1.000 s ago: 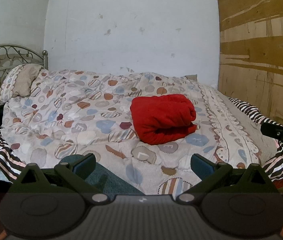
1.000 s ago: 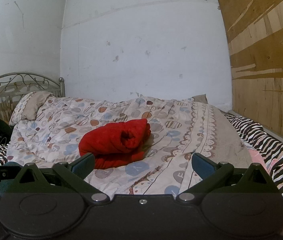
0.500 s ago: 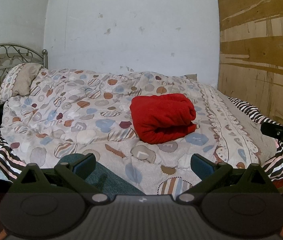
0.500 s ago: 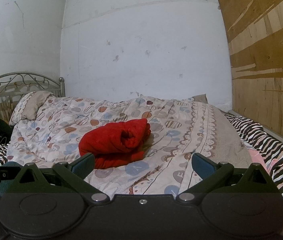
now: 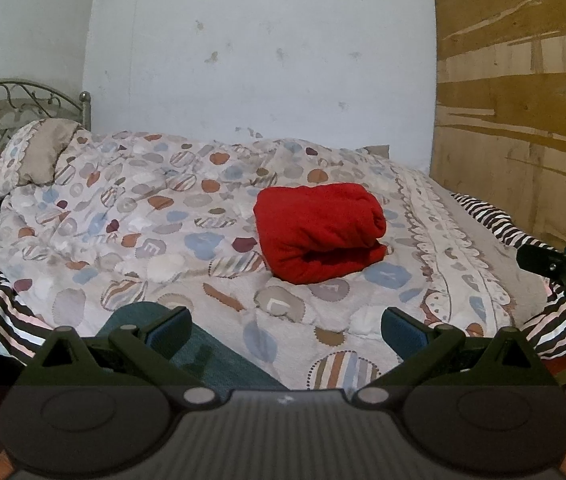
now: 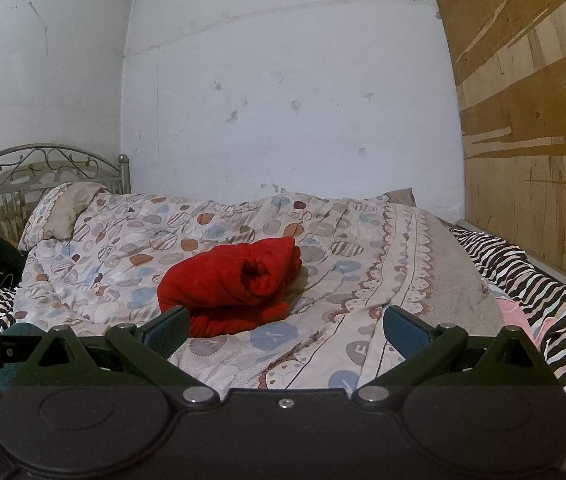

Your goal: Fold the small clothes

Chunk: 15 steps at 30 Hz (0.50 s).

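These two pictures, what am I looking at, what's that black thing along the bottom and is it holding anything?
A person holds a two-finger gripper in each hand, each with a camera looking along its fingers. One picture is from the left gripper, the other from the right gripper. The black shape is the gripper's own body. Both are open and hold nothing. Ahead is a bed with a patterned quilt; a folded red garment lies on it. A teal cloth lies at the near edge, beside the left gripper.

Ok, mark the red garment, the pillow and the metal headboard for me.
Red garment [image 5: 315, 228]: left wrist view, top face of the folded bundle.
Pillow [image 5: 39, 152]: left wrist view, plain beige centre panel.
Headboard [image 6: 43, 160]: right wrist view, scrollwork under the top rail.
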Available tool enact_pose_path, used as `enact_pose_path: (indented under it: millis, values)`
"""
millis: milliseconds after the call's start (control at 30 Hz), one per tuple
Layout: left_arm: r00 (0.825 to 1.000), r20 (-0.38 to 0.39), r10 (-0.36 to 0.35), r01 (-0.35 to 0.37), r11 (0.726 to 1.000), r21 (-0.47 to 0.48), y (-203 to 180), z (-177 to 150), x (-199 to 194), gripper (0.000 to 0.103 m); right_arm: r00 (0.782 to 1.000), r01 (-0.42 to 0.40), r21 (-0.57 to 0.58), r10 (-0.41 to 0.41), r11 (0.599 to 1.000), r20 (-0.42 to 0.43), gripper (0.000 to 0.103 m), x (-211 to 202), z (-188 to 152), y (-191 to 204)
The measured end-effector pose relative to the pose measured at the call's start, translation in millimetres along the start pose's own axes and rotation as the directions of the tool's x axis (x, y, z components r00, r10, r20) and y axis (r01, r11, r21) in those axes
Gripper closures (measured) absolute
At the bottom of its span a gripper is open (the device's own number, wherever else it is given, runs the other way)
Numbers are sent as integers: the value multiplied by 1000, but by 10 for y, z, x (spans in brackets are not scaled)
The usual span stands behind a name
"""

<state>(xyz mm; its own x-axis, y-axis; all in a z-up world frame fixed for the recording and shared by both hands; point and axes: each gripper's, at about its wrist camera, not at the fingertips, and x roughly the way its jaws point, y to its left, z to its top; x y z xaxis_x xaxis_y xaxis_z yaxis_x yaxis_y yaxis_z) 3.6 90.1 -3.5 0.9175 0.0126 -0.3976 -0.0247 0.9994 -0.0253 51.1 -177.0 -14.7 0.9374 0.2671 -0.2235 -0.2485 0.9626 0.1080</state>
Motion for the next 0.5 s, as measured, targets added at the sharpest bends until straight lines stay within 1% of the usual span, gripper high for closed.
enact_pose_path:
  millis: [33, 167, 233, 500]
  values:
    - [1000, -1, 4, -4, 1000, 0, -1, 11, -3, 0, 1000, 0, 0, 0, 1000, 1, 0, -1, 1, -1]
    - [997, -3, 81, -81, 996, 27, -38, 34, -4, 0, 1000, 0, 0, 0, 1000, -1, 0, 0, 0, -3]
    - [995, -3, 99, -99, 994, 43, -54, 35, -5, 0, 1000, -1, 0, 1, 1000, 1, 0, 0, -1, -3]
    - [997, 0, 78, -78, 996, 34, -59, 57, -9, 0, 1000, -1, 0, 1, 1000, 1, 0, -1, 9, -7]
